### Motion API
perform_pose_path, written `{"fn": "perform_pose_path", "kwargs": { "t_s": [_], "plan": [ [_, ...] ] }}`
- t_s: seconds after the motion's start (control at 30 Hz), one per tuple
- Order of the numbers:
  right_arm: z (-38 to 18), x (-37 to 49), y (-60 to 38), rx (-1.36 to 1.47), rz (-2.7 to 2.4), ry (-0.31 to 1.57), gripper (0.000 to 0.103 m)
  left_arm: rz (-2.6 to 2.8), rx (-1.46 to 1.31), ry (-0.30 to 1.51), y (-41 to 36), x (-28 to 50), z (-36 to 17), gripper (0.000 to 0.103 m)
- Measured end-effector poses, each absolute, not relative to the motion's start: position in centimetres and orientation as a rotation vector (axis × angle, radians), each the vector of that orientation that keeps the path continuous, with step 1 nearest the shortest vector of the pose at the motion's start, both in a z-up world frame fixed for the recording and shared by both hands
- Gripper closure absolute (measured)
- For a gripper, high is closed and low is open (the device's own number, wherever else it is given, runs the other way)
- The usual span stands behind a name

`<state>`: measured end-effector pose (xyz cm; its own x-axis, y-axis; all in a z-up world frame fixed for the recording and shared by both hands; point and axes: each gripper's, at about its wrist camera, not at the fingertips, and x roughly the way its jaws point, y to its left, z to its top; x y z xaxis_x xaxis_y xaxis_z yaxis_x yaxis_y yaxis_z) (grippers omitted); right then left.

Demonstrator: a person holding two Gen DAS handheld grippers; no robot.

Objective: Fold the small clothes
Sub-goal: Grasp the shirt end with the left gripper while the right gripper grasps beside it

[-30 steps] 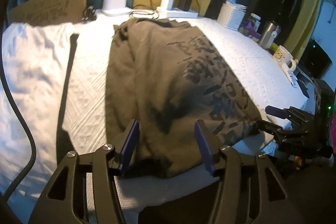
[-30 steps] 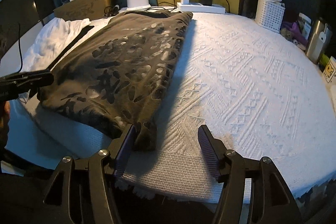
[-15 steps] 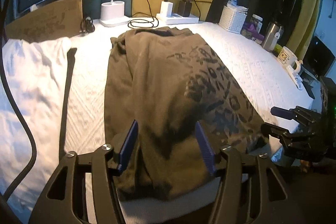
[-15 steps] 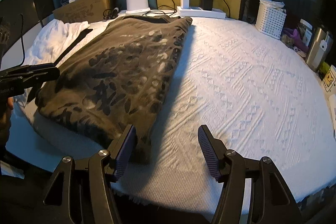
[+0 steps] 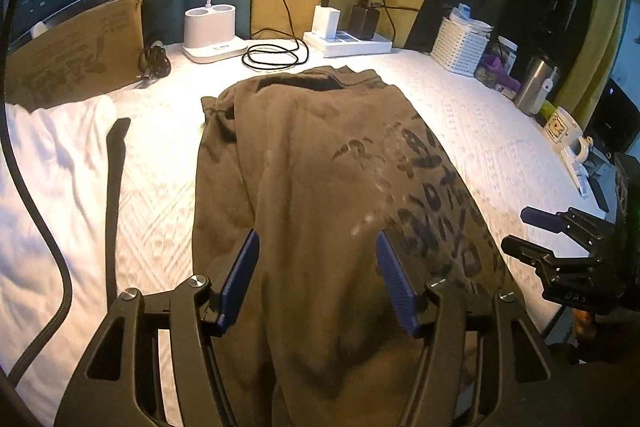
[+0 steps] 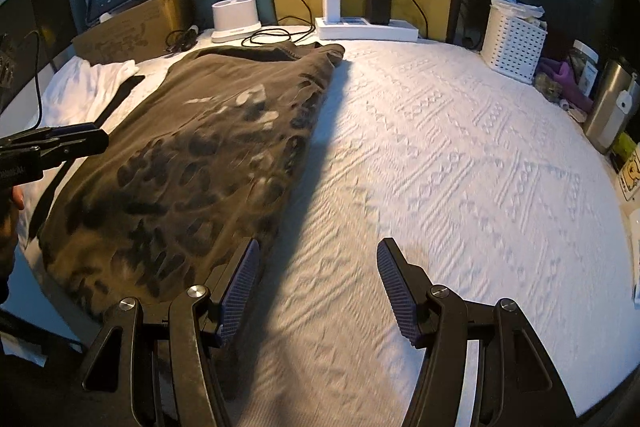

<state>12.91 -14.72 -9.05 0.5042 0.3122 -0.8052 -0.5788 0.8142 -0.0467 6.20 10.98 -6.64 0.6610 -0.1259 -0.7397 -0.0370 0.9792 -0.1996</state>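
You've pulled both grippers back toward the near edge of the bed since a second ago. The olive shirt lies in a long strip down the bed, far end by the lamp base. Your left gripper has just been opening, its jaws parted over the shirt's near end, pinching nothing. Your right gripper hangs open beside the shirt's edge (over bare cover). Lengthwise fold looks done; a crosswise one probably follows.
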Motion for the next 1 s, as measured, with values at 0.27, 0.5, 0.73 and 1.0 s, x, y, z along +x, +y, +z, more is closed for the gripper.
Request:
{"fn": "perform_pose_path", "kwargs": {
  "t_s": [0.27, 0.5, 0.73, 1.0],
  "plan": [
    [-9.2, 16.9, -12.7, -0.338, 0.576, 0.902, 0.039, -0.031, -0.194, 0.835, 12.6, 10.3, -6.7, 0.042],
    [-9.2, 20.3, -9.9, -0.346, 0.607, 0.878, 0.039, -0.001, -0.209, 0.864, 15.1, 15.5, -8.1, 0.042],
    [-9.0, 23.8, -8.2, -0.338, 0.610, 0.867, 0.039, -0.063, -0.208, 0.872, 15.6, 19.0, -9.0, 0.081],
    [-9.2, 26.0, -6.5, -0.328, 0.633, 0.864, 0.039, -0.014, -0.299, 0.817, 18.5, 18.7, -8.5, 0.100]
  ]
}}
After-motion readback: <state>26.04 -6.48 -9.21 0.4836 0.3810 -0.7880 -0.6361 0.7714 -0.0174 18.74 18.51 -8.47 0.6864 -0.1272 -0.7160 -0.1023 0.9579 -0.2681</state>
